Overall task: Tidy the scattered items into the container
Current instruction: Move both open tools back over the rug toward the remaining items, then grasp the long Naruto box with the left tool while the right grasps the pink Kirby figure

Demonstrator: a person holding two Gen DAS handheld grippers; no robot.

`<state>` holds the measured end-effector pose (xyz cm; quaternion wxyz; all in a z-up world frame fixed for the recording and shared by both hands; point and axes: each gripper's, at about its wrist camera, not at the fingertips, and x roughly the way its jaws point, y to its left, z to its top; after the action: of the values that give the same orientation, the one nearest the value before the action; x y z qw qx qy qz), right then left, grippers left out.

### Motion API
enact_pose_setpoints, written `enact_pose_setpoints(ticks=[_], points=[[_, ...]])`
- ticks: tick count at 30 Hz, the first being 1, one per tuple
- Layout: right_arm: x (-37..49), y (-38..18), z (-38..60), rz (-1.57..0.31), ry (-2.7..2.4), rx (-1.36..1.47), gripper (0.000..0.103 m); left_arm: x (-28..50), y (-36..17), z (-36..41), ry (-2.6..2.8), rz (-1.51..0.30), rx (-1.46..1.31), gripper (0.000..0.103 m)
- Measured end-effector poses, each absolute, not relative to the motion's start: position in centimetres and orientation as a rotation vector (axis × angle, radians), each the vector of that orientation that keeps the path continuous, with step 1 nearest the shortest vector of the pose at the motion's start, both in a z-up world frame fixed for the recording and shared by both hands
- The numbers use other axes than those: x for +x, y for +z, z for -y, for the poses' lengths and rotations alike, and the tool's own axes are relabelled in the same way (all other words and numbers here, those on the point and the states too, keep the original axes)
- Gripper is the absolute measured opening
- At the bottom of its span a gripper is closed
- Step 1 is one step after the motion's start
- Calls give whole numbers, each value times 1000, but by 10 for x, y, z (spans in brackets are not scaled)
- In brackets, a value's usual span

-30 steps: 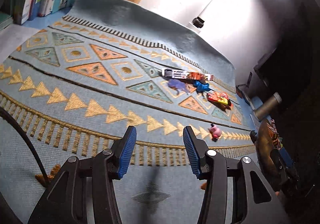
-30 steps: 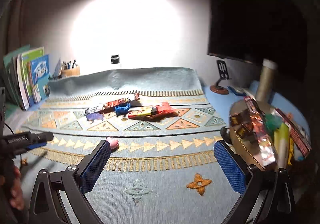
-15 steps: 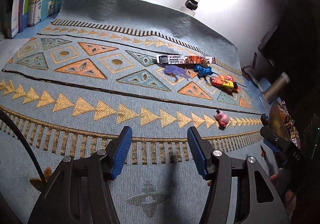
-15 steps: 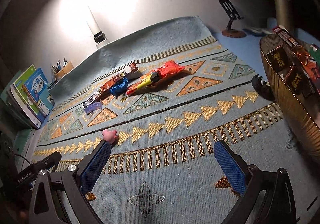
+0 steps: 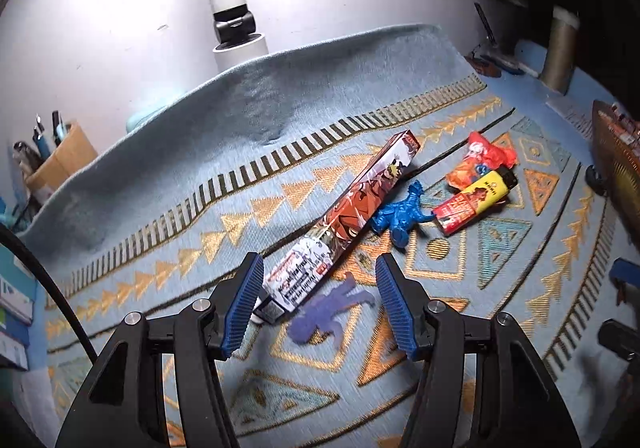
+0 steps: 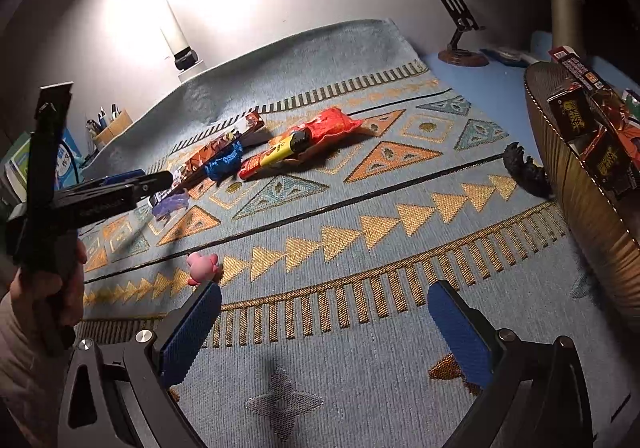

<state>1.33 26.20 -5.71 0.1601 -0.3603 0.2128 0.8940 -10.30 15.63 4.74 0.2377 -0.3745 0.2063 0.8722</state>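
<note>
left wrist view close over long box (image 5: 344, 224), right wrist view farther back, both share box (image 6: 208, 155)

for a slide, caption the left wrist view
Open left gripper poised over long printed box and purple figure on patterned rug.

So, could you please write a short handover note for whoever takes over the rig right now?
Left gripper: open, empty, low over the long printed cardboard box and the flat purple toy figure, framing both.
Right gripper: open, empty, above the patterned blue rug.
On the rug: blue plastic dinosaur, yellow-and-red snack stick, red-orange snack bag, small pink toy, black toy figure beside the basket.
Done: the woven brown basket holds several boxes and packets.
Left: all seven items above; the box or purple figure looks next.
</note>
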Motion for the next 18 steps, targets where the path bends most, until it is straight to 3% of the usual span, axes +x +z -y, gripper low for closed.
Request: enact_pose_setpoints(ticks=[2, 5, 7, 11, 18], points=[[15, -58, -271, -672, 2535, -1024, 103, -111, 35, -167, 2394, -666, -1013, 56], [16, -63, -284, -777, 2511, -1027, 103, -122, 27, -171, 2358, -638, -1037, 50], [18, -62, -288, -811, 2510, -1002, 103, -126, 27, -172, 2353, -609, -1050, 34], [16, -62, -285, -778, 2502, -1012, 103, -124, 31, -167, 2378, -541, -1053, 21], [18, -62, -284, -765, 2504, -1012, 103, -113, 68, -124, 2392, -219, -1067, 17]])
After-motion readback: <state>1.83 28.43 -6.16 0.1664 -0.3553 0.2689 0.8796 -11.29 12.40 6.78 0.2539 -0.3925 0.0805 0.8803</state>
